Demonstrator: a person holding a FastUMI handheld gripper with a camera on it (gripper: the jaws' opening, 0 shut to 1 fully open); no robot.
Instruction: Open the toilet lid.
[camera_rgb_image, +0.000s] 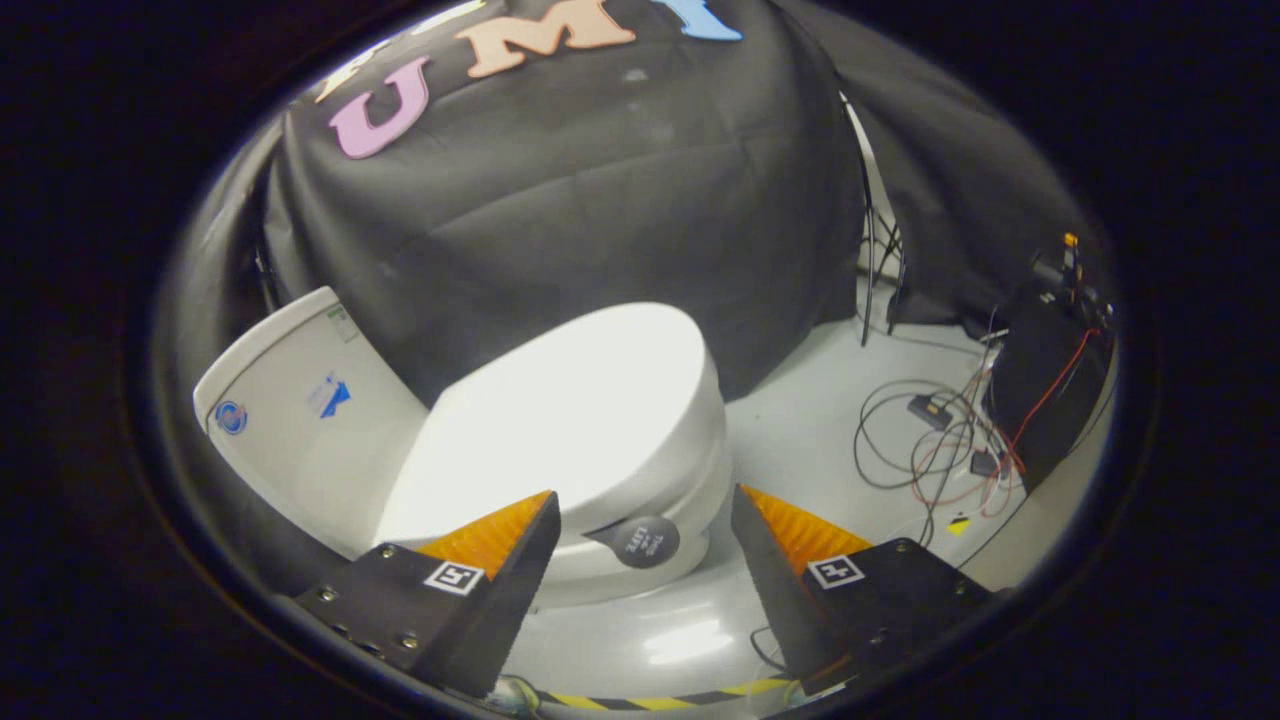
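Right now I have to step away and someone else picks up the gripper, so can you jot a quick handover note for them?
Gripper: open, fingers spread, holding nothing, not touching the toilet.
Toilet lid: closed, flat on the bowl, just ahead of the fingers. A small round lift tab sticks out from the lid's front edge, between the fingertips.
Tank is beyond the lid; loose cables lie on the floor off to the side.
Done: approach only.
Left: catch the tab or lid edge and swing the lid up toward the tank.
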